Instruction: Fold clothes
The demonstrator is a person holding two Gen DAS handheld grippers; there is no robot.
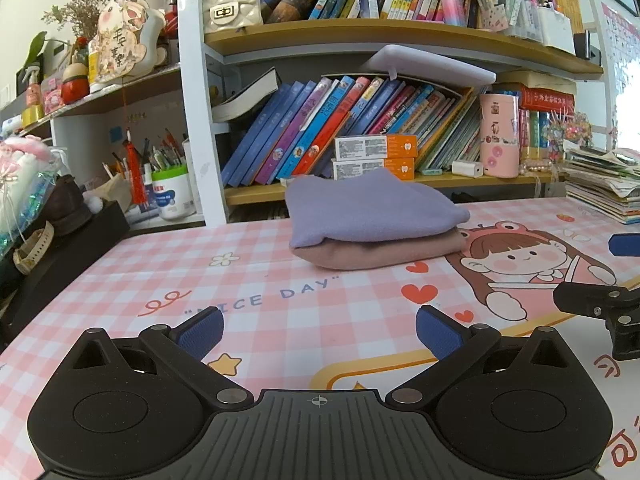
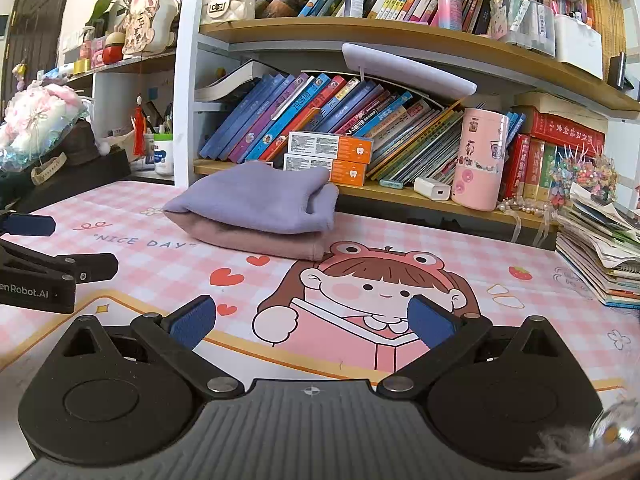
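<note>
Left gripper (image 1: 319, 334): blue-padded black jaws spread wide, nothing betw. them, lower centre of frame, over the pink checked cartoon table mat (image 1: 256, 280).
Right gripper (image 2: 312, 325): jaws likewise spread, empty.
Clothes: folded lilac knit garment (image 1: 370, 210) lay atop folded dusty-pink garment (image 1: 380, 254), frame centre, on mat's far side, near the wooden bookshelf (image 1: 400, 34).

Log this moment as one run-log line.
left gripper: open, empty | right gripper: open, empty | purple garment: folded, stacked on pink garment | both on desk mat, clear of jaws
</note>
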